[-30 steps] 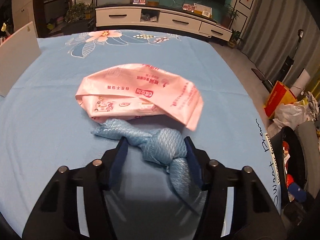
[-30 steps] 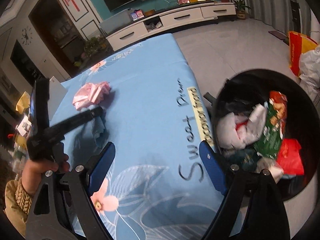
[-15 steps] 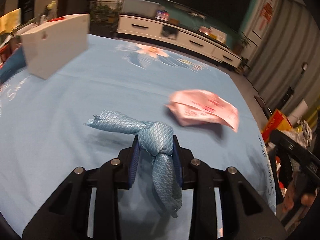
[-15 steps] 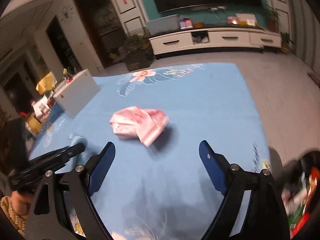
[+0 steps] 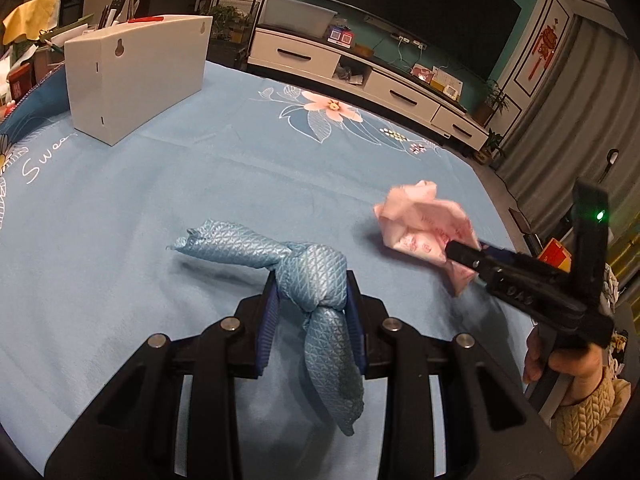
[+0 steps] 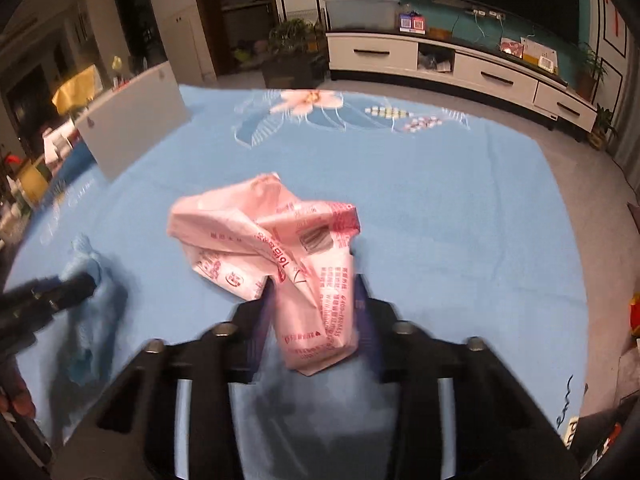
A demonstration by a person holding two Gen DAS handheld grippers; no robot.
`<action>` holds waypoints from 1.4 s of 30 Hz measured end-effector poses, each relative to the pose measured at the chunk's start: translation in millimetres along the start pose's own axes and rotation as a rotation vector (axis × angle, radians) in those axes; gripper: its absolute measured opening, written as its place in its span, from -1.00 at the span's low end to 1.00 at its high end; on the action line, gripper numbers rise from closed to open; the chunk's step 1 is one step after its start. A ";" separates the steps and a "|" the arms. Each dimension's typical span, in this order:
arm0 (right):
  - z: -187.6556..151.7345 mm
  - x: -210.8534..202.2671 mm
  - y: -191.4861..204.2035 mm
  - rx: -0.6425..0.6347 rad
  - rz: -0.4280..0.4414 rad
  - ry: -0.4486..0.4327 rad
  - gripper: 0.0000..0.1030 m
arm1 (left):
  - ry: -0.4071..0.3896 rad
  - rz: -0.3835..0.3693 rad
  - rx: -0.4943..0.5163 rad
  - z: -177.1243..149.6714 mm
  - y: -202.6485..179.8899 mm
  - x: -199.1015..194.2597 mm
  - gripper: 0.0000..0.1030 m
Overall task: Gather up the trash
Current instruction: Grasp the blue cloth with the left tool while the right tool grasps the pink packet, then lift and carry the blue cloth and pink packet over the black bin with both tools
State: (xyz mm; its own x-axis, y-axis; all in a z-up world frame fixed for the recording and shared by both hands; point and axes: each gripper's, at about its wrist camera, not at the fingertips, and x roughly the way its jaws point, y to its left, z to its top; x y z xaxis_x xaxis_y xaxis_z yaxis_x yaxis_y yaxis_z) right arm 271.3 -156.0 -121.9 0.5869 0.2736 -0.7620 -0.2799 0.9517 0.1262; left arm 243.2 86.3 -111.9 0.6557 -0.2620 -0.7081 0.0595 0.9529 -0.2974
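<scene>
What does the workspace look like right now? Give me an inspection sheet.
Surface: blue flowered cloth covering the table.
Job's things: knotted blue rag and crumpled pink wrapper, each gripped.
Clutter: white box at the far left of the cloth.
Grippers: left gripper shut on the rag; right gripper has just been closing and is shut on the wrapper.
Cables: wires on the wall under the dark screen.
Surroundings: white cabinet, potted plants, grey curtain.
</scene>
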 end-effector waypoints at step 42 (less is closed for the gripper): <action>-169.0 -249.0 -11.5 0.369 0.018 -0.219 -0.77 | -0.066 -0.056 0.346 -99.8 -119.7 -144.4 -0.35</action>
State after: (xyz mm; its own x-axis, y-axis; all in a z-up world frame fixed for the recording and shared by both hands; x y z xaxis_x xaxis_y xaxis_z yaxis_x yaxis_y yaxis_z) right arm -0.1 -258.6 -41.0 0.7433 0.2760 -0.6094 -0.0242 0.9214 0.3878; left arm 66.3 -5.2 -38.0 0.6908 -0.3160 -0.6503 0.3412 0.9355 -0.0921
